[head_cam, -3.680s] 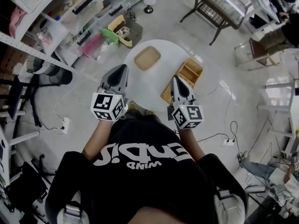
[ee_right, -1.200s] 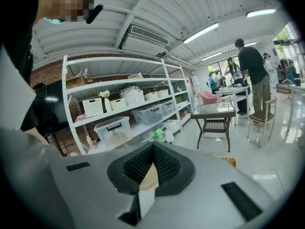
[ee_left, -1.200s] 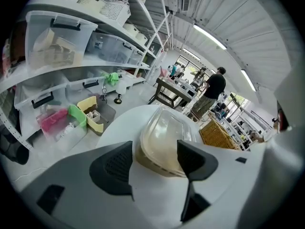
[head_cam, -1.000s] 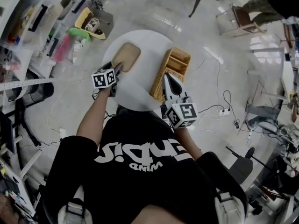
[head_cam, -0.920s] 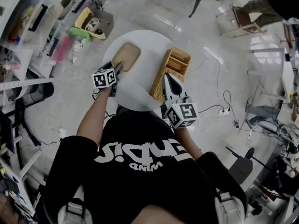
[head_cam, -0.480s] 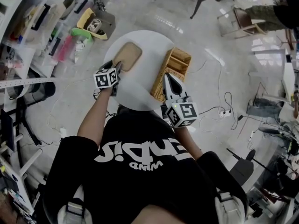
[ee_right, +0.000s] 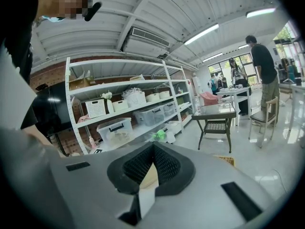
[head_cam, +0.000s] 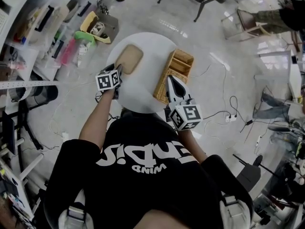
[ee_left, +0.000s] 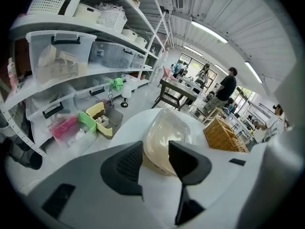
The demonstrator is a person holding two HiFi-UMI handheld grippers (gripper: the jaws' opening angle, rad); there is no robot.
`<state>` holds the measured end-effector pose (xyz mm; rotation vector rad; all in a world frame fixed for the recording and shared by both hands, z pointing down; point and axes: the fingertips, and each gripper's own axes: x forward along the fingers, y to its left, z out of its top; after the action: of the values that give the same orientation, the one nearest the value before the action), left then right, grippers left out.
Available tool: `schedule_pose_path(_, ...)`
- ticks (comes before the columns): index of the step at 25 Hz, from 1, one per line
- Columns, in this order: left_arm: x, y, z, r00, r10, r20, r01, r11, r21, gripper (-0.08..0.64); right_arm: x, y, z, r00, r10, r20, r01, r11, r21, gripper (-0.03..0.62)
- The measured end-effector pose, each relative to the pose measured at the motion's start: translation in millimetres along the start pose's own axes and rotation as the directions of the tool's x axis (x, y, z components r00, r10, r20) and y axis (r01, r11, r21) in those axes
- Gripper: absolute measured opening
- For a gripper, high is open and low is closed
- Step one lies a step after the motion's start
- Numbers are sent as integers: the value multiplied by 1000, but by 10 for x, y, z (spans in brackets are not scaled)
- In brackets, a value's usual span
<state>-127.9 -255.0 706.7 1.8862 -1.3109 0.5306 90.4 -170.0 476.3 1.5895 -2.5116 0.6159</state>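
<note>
A clear lidded container (head_cam: 129, 59) with tan contents lies on the left half of a round white table (head_cam: 143, 87). A wicker basket (head_cam: 176, 75) stands on the table's right half. My left gripper (head_cam: 118, 68) reaches to the container's near end. In the left gripper view its jaws (ee_left: 156, 149) stand apart with a narrow gap, and the container (ee_left: 164, 135) shows through it and spreads wider behind them. My right gripper (head_cam: 169, 79) hovers over the basket's near end. Its jaws (ee_right: 153, 149) are shut and hold nothing.
White shelving (ee_left: 52, 56) with clear bins runs along the left. Yellow and green tubs (head_cam: 95, 27) sit on the floor beside it. A black-framed glass table (ee_right: 217, 113) stands beyond. People (ee_left: 228, 87) stand far off. Cables and a power strip (head_cam: 228, 118) lie on the floor to the right.
The left gripper's jaws have drawn closer together over the container's near end. Before that the left gripper moved forward to the container. The right gripper stays shut and still.
</note>
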Motion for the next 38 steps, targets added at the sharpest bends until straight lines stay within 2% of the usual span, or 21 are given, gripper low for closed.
schedule_pose_path(2, -10, 33, -18, 1000, 25, -9, -25, 1000, 1, 166, -21, -1, -3, 1000, 0, -1, 0, 1000, 0, -2)
schedule_pose_path(4, -30, 76, -17, 998, 65, -15, -65, 997, 33, 172, -37, 1, 7, 1000, 0, -1, 0, 1000, -1, -2)
schedule_pose_path(6, -44, 108, -15, 995, 94, -21, -93, 994, 66, 152, -46, -1, 15, 1000, 0, 0, 0, 1000, -1, -2)
schedule_pose_path(9, -60, 121, -9, 995, 101, -5, -100, 994, 53, 101, -60, -10, -2, 1000, -1, -2, 1, 1000, 0, -2)
schedule_pose_path(10, -60, 115, -1, 996, 91, 8, -91, 995, 35, 114, -62, -10, -9, 1000, 0, -3, 0, 1000, -1, -2)
schedule_pose_path(14, -29, 46, 36, 999, 7, 54, -5, 999, -49, 262, -52, 13, -37, 1000, 4, -9, -4, 1000, -1, -2)
schedule_pose_path(18, 55, 17, -23, 1000, -2, 22, 2, 999, -38, 301, -60, 10, -60, 1000, -1, -20, 1, 1000, -2, -2)
schedule_pose_path(22, 121, 35, -71, 1000, -5, -2, 5, 998, -60, 298, -55, -14, -64, 1000, -10, -26, 10, 1000, 0, -2)
schedule_pose_path(26, 140, 25, -80, 1000, 2, -18, -3, 999, -50, 264, -57, -55, -74, 999, -15, -34, 15, 1000, 5, -2)
schedule_pose_path(32, 79, 40, -6, 999, 36, 3, -36, 999, -8, 239, -3, -20, -95, 999, 3, -40, -3, 1000, 8, -2)
schedule_pose_path(38, -24, 62, 36, 998, 57, 26, -57, 998, -8, 196, 12, 3, -78, 999, 16, -32, -16, 1000, 8, -3)
